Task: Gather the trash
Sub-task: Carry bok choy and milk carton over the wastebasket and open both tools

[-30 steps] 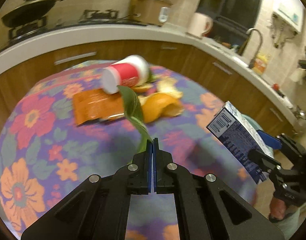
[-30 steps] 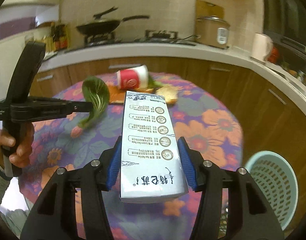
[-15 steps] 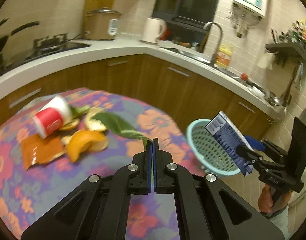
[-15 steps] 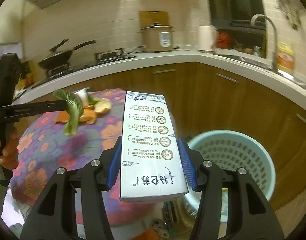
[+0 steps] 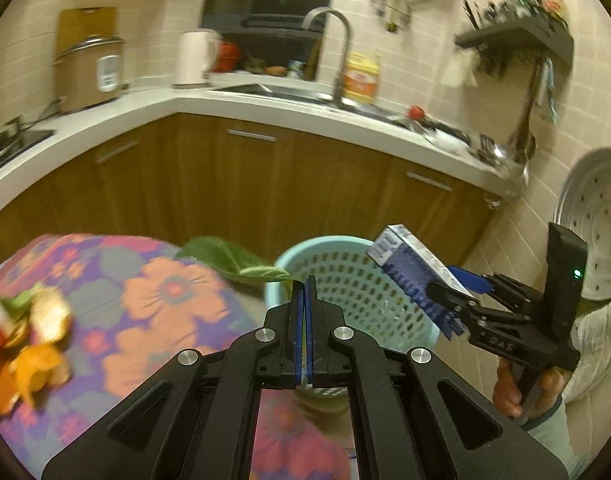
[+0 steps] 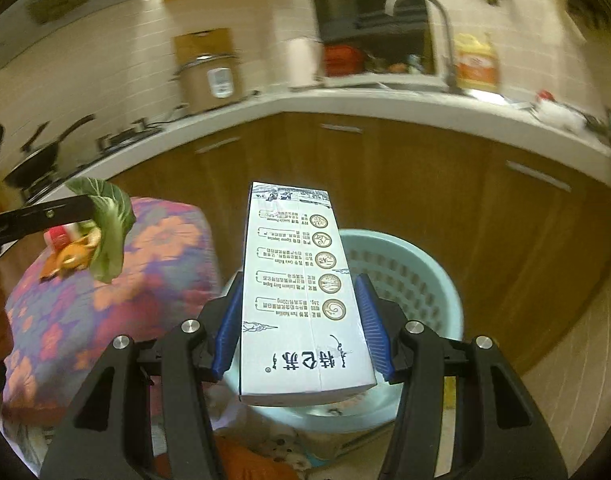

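Swung round since a second ago: both views now past the table edge and onto the pale blue basket point(image 5: 357, 280), no longer onto the heap of scraps. Left gripper point(image 5: 304, 292) pressed together on the stem of a limp green leaf point(image 5: 229, 260), broad and smooth, held out level over the table edge toward the basket rim. Right gripper point(image 6: 299, 308) clamped by its ribbed blue pads point(image 6: 371, 320) on both long sides of a milk carton point(image 6: 301, 292), a flat-sided white and blue cardboard box with printed text and round emblems, poised above the open basket. Basket round, plastic, walls pierced with rows of small slots, standing on the floor just beside the table. Table point(image 5: 105, 280) draped in a purple cloth with large orange and pink flowers; curled orange peel point(image 5: 45, 356) and a red and white cup point(image 6: 59, 236) lying near its far side, well apart from the basket. Behind, curved wooden cabinets point(image 5: 265, 184) with metal handles under a white worktop, beige tiled walls, a rice cooker point(image 5: 91, 74), a kettle point(image 5: 195, 56), a steel tap point(image 5: 337, 48) over the sink, a dark pan point(image 6: 37, 156) on the hob.
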### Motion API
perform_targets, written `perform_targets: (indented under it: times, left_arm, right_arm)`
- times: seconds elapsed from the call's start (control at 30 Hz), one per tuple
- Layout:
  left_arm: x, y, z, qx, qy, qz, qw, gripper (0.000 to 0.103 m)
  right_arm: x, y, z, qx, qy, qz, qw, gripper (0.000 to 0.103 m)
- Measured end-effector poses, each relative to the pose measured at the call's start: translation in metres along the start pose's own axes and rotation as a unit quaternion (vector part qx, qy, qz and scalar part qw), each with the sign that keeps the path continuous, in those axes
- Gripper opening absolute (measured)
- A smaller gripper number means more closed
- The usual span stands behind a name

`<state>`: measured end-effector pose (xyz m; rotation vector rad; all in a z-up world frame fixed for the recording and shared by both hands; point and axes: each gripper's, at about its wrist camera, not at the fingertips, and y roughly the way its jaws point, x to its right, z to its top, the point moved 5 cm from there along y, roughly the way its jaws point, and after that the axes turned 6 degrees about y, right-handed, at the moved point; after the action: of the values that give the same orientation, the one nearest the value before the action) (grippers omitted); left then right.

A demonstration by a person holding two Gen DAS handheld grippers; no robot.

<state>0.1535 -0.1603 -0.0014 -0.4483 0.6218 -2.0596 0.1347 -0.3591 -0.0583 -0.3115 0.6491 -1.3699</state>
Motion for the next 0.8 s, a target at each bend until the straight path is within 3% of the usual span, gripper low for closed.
perform_targets:
  times: [0.13, 0.37, 0.63, 0.7, 0.8]
  left_arm:
    - [0.026, 0.045, 0.000, -0.036, 0.033, -0.019, 0.9986, 0.000]
    - [0.041, 0.121, -0.017, -0.108, 0.043, -0.055, 0.9917, 0.000]
    - [0.040, 0.149, -0.027, -0.146, 0.043, -0.060, 0.9865, 0.001]
    - [0.040, 0.151, -0.027, -0.150, 0.045, -0.057, 0.9860, 0.009]
    - [0.039, 0.150, -0.028, -0.151, 0.040, -0.056, 0.9861, 0.028]
  right_arm:
    - [0.025, 0.029, -0.006, -0.025, 0.016, -0.040, 0.999, 0.050]
    - [0.035, 0.069, -0.016, -0.067, 0.020, -0.064, 0.995, 0.050]
    - [0.047, 0.086, -0.017, -0.091, 0.051, -0.057, 0.993, 0.056]
    - [0.047, 0.085, -0.017, -0.090, 0.053, -0.056, 0.993, 0.059]
    - [0.047, 0.081, -0.018, -0.090, 0.057, -0.054, 0.993, 0.059]
